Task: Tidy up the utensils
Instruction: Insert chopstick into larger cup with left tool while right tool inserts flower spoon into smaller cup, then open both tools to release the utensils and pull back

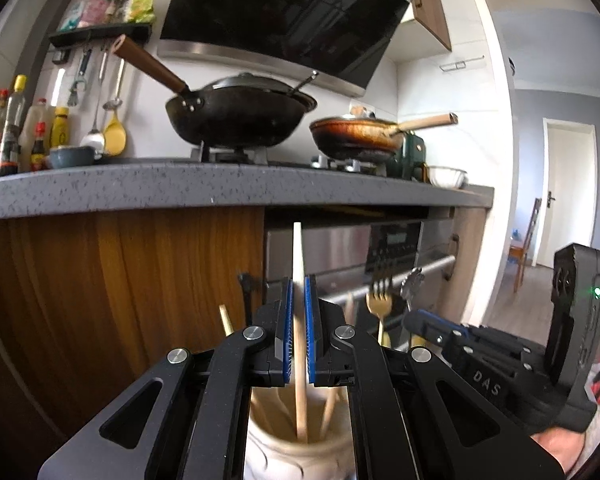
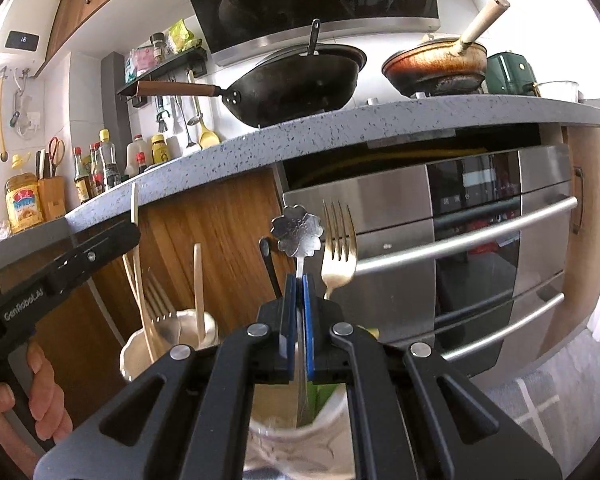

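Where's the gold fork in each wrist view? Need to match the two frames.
Left wrist: gold fork right of centre, tines up, between the left gripper and the right gripper entering from the right.
Right wrist: gold fork just right of centre, beside the flower-shaped spoon clamped in the right gripper.
Shared landmark: black wok on the stove above.

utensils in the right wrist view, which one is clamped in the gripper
The silver spoon with the flower-shaped end: its stem runs down between the shut blue pads of the right gripper. The gold fork beside it stands free in the holder.
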